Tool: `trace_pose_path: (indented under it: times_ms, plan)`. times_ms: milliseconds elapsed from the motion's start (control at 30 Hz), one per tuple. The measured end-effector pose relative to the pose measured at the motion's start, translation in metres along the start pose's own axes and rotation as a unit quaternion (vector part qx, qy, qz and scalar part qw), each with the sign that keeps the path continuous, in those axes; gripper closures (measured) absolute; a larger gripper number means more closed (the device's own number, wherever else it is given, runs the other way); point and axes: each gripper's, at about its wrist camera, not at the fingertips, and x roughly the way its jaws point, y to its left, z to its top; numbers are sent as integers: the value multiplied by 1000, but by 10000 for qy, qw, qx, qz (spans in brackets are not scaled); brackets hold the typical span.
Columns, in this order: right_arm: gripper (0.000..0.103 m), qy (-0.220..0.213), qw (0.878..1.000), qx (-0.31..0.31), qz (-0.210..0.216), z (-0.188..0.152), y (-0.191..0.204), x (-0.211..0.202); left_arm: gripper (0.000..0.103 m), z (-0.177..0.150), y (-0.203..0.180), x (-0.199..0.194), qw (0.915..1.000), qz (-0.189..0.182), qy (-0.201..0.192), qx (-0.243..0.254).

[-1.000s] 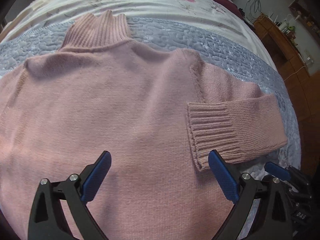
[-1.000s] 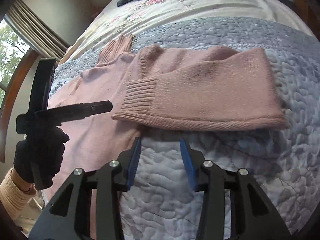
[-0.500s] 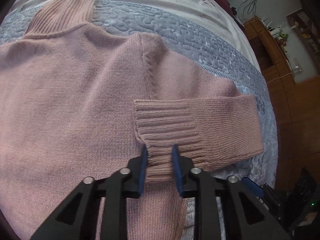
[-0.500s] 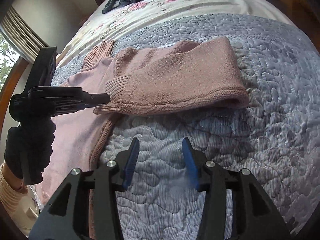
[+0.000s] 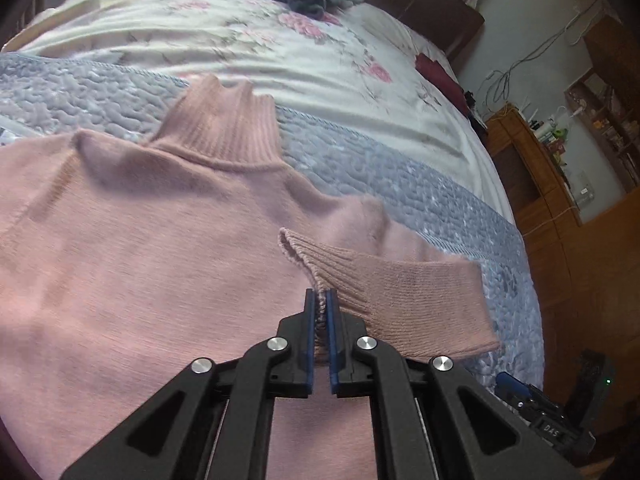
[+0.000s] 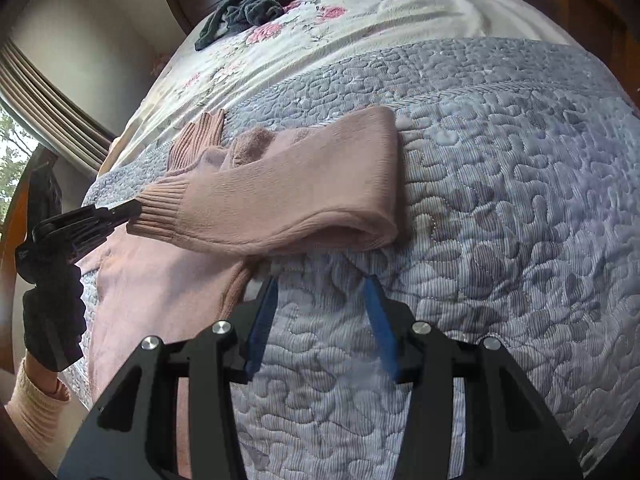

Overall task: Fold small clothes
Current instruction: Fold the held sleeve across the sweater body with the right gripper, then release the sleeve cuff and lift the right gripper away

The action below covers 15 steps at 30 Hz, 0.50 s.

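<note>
One pink sweater [image 5: 132,264] is being spread flat on a gray quilt [image 5: 380,168] on the bed, with its ribbed neck pointing toward 12 o'clock in the left view. Its sleeve [image 5: 404,300] is being folded across, at about 3 o'clock from the sweater's middle. The ribbed cuff [image 5: 312,256] is being pinched by the left gripper [image 5: 320,312], whose blue pads are being pressed tight on the knit, and the cuff is being held up off the sweater. The right gripper [image 6: 320,312] is being held over bare quilt with its pads spread apart and nothing between them, the folded sleeve lying at its 12 o'clock. Some dark clothes [image 6: 248,8] are lying far off on the flowered sheet [image 6: 360,32].
</note>
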Motion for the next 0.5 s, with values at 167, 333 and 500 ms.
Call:
trace_pose_path:
  times_ms: [167,333,500]
  plan:
    - [54,42,9998,139,122,17,11,15,98,21,55,-23,9983,480,-240,-216]
    - [51,165,9990,253,322,34,27,40,98,41,105,-42,9937,909,-469,-449]
    - [50,352,9971,335,591,45,47,66,98,46,143,-43,9892,1254,-465,-603]
